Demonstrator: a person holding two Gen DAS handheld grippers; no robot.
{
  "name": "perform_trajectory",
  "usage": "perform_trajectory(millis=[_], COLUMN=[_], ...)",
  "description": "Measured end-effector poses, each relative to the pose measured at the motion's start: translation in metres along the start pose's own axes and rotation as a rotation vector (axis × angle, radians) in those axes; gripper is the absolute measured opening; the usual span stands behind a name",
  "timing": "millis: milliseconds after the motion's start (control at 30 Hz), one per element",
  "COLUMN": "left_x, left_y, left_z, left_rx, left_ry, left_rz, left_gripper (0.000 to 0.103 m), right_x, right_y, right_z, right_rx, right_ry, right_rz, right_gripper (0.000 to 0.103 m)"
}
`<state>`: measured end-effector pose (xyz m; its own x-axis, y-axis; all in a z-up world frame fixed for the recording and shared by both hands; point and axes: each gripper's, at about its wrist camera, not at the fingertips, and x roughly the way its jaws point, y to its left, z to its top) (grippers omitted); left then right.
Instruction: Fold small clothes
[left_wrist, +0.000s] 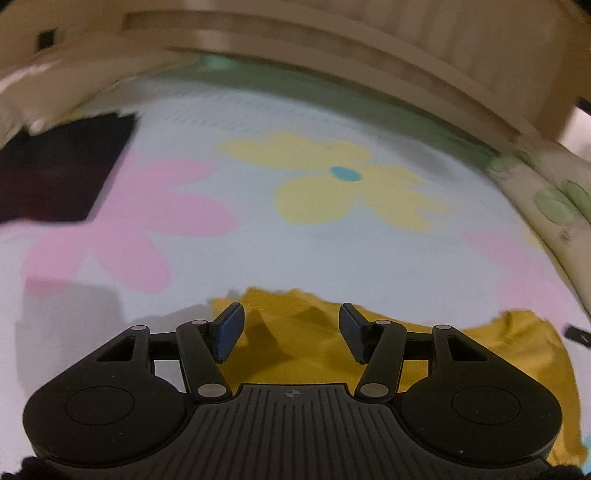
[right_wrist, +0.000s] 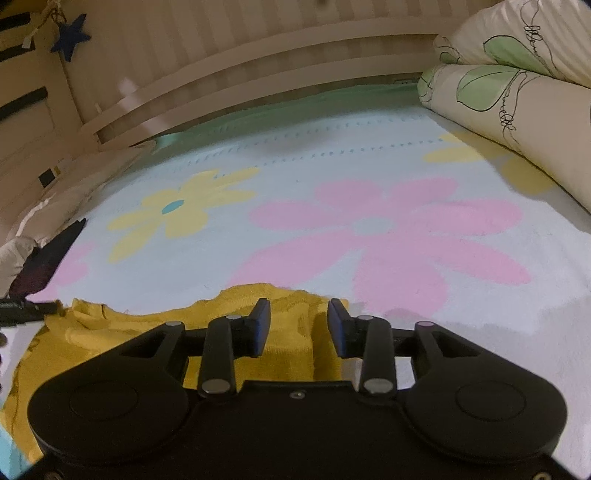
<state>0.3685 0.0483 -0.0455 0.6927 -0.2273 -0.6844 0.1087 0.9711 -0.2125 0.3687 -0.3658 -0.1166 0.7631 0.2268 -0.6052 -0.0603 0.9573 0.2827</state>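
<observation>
Yellow garment (left_wrist: 317, 354) lies rumpled on the flowered blanket (left_wrist: 229, 122), under both tools. Left gripper (left_wrist: 291, 330) gapes empty; right gripper (right_wrist: 299, 326) stands narrower, pads clear of cloth. You're between grasps: next, likely pinch an edge each.

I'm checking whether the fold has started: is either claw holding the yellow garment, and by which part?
Nothing is held. The left claw and the right claw both stand open over the yellow garment, pads clear of the cloth.

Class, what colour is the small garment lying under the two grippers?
Mustard yellow. The garment shows best in the right wrist view.
</observation>
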Motion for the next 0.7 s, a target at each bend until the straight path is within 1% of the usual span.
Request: perform_trajectory(millis=[100, 167, 233, 267, 300, 333, 367, 433, 467, 533, 567, 667, 700], left_x=[-0.012, -0.015, -0.008, -0.002, -0.001, -0.004, -0.005, -0.005, -0.005, -0.004, -0.005, -0.006, -0.006], left_y=[-0.012, -0.016, -0.018, -0.016, -0.013, -0.014, -0.016, -0.019, -0.02, -0.018, -0.017, -0.019, -0.02], left_z=[-0.005, -0.016, -0.029, -0.038, -0.045, -0.051, -0.056, -0.057, -0.056, -0.054, -0.055, -0.056, -0.058], left_rx=[0.095, 0.155, 0.187, 0.195, 0.207, 0.234, 0.265, 0.302, 0.289, 0.25, 0.241, 0.247, 0.248], left_ry=[0.022, 0.056, 0.108, 0.134, 0.13, 0.092, 0.076, 0.068, 0.071, 0.074, 0.073, 0.064, 0.062], left_rz=[-0.057, -0.09, -0.087, -0.074, -0.067, -0.066, -0.061, -0.049, -0.049, -0.056, -0.058, -0.05, -0.045], left_gripper=[0.055, 0.055, 0.055, 0.055, 0.055, 0.056, 0.056, 0.057, 0.057, 0.058, 0.058, 0.059, 0.059], right_x=[0.008, 0.014, 0.02, 0.022, 0.025, 0.027, 0.029, 0.031, 0.032, 0.032, 0.032, 0.025, 0.022], right_y=[0.002, 0.005, 0.007, 0.008, 0.008, 0.008, 0.008, 0.009, 0.011, 0.012, 0.014, 0.022, 0.024], right_z=[-0.001, -0.001, -0.002, -0.003, -0.004, -0.004, -0.004, -0.005, -0.005, -0.006, -0.006, -0.005, -0.003], right_rx=[-0.007, -0.021, -0.038, -0.041, -0.042, -0.041, -0.041, -0.051, -0.059, -0.066, -0.072, -0.124, -0.152], right_ry=[0.0, 0.006, 0.01, 0.011, 0.013, 0.016, 0.018, 0.018, 0.016, 0.015, 0.02, -0.017, -0.037], right_rz=[0.014, 0.015, 0.012, 0.012, 0.014, 0.015, 0.016, 0.016, 0.015, 0.02, 0.02, 0.045, 0.007], right_gripper=[0.046, 0.046, 0.047, 0.05, 0.051, 0.051, 0.051, 0.051, 0.049, 0.028, 0.011, 0.009, 0.009])
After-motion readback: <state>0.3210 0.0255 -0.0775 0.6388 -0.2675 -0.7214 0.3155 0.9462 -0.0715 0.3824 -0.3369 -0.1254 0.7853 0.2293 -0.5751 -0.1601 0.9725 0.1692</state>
